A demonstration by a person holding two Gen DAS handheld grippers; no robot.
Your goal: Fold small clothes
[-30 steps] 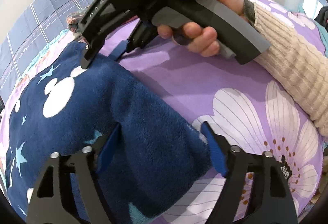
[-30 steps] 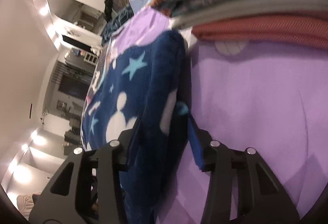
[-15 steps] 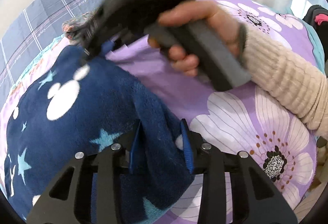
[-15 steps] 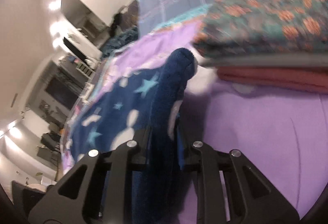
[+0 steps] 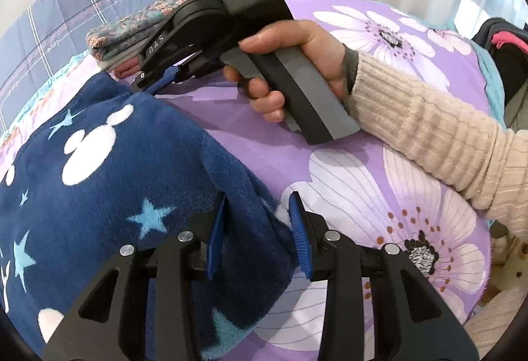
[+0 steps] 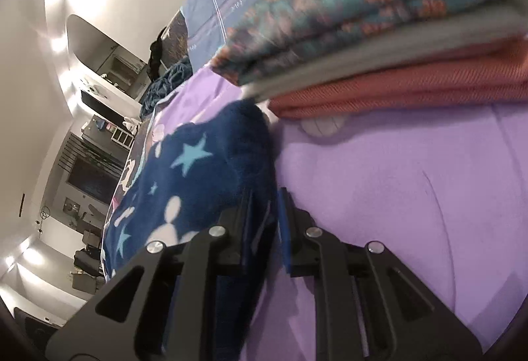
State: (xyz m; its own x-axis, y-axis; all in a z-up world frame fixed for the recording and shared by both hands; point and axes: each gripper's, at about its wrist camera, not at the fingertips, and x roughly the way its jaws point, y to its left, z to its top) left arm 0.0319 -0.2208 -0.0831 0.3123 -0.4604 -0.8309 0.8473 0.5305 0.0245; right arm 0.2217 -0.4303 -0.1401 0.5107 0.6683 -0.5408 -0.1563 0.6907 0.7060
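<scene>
A navy fleece garment [image 5: 109, 196] with white mouse heads and pale blue stars lies on the purple flowered bedspread [image 5: 379, 182]. My left gripper [image 5: 255, 232] is shut on the garment's near right edge, with thick fleece bunched between its blue pads. My right gripper [image 6: 264, 222] is shut on the garment's far edge [image 6: 204, 176]; in the left wrist view it [image 5: 158, 83] shows from the side, held by a hand in a cream sleeve.
A stack of folded clothes [image 6: 379, 31], floral on top, grey and pink below, sits just beyond the garment; it also shows in the left wrist view [image 5: 132, 31]. A blue checked quilt [image 5: 66, 14] lies behind. Curtains stand at the back.
Both grippers closed from open onto the fleece edges. The right gripper has since lifted its edge slightly toward the stack.
</scene>
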